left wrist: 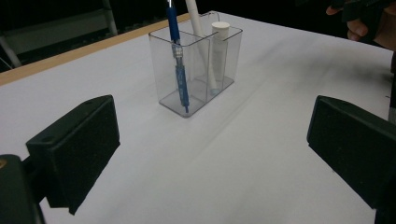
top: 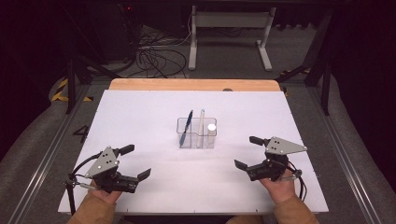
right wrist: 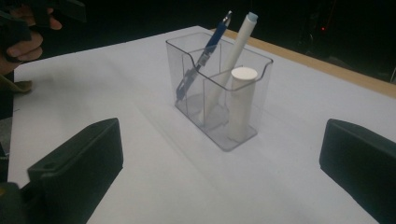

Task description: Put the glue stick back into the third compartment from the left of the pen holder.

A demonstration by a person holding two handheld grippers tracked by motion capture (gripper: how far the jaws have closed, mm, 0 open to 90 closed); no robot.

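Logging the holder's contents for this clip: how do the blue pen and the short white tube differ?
The blue pen is thin and dark blue, while the white tube is thick and plain white. The pen leans and sticks out well above the rim of the clear holder; the tube stands upright, its flat cap about level with the rim. The pen sits in one end compartment, the tube in the other end. Both sit untouched inside that holder.

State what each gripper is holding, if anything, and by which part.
Nothing is held. The left gripper and right gripper are both open, apart from the clear organizer with its pens.
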